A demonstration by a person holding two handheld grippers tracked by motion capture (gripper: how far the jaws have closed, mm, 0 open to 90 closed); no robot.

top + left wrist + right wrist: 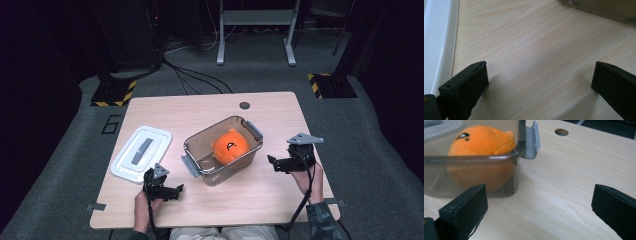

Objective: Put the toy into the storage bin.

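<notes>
Right gripper [539, 207] fingers apart, empty; orange plush [481, 141] beyond, in container [474, 177].

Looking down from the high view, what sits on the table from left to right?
White lid → left tool → clear container with the orange plush toy inside → right tool.

A light wooden bench [280, 195] with rounded corners and a round cable hole [244, 105] stands on grey carpet [370, 165]. Behind it, a white metal frame [256, 20] rises in the dark room (black cables [195, 77] trail across the floor), flanked by black stand bases edged in yellow-black hazard tape [114, 93].
</notes>
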